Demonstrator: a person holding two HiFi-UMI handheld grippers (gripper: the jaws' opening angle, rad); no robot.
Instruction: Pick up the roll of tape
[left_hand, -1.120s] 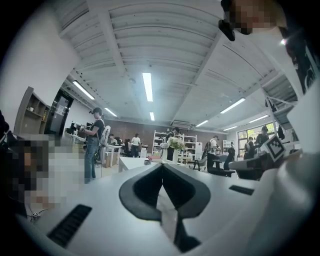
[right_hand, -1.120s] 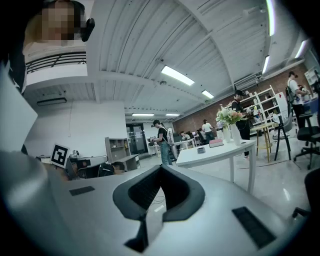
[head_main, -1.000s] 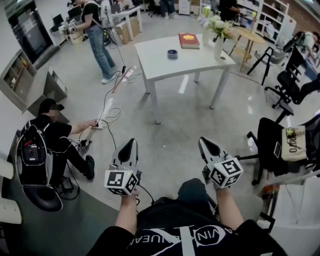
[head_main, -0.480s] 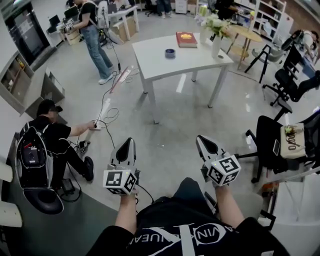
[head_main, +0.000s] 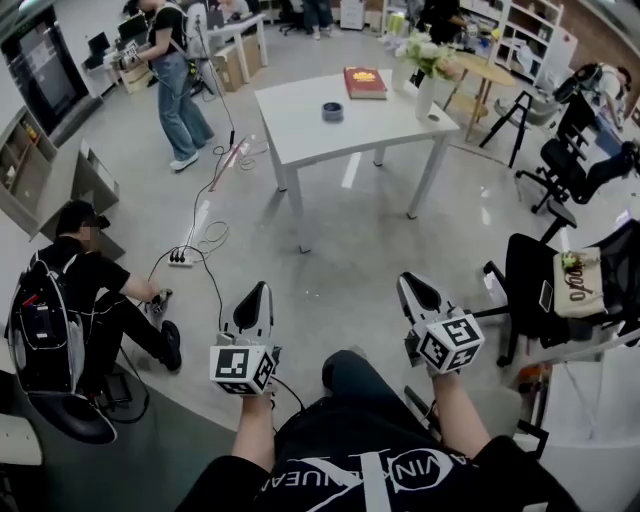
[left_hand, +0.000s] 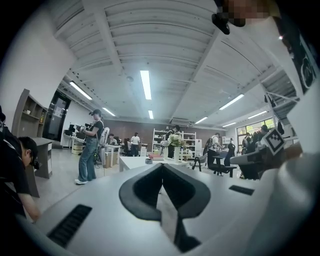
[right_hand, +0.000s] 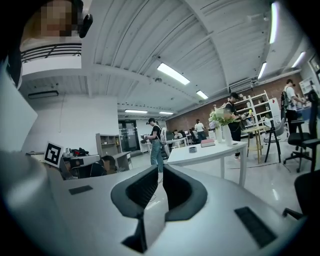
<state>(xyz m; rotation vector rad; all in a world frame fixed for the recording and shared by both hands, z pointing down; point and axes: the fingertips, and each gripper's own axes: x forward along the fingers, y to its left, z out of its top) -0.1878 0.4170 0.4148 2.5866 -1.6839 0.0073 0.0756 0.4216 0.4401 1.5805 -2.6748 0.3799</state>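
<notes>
The crouching person in black (head_main: 85, 285) has drawn a hand back from the white power strip (head_main: 181, 258). The right gripper (head_main: 410, 283) has just been opening its jaws to a slim, empty gap. The left gripper (head_main: 260, 290) is clenched on nothing. The small dark roll of tape (head_main: 332, 111) lies on the white square table (head_main: 300, 125), well apart from both.

Illumination is bright and even, supplied by fluorescent ceiling strips (left_hand: 145, 84) overhead. The glossy floor (head_main: 380, 260) shows soft glare patches beneath and to the right of the white table (head_main: 300, 125). The shadow under the table is faint and diffuse. Both gripper views have strong fisheye curvature, black vignetted corners and a soft, defocused near foreground. On the table, the roll of tape (head_main: 332, 111) resolves only as a small dark ring.
</notes>
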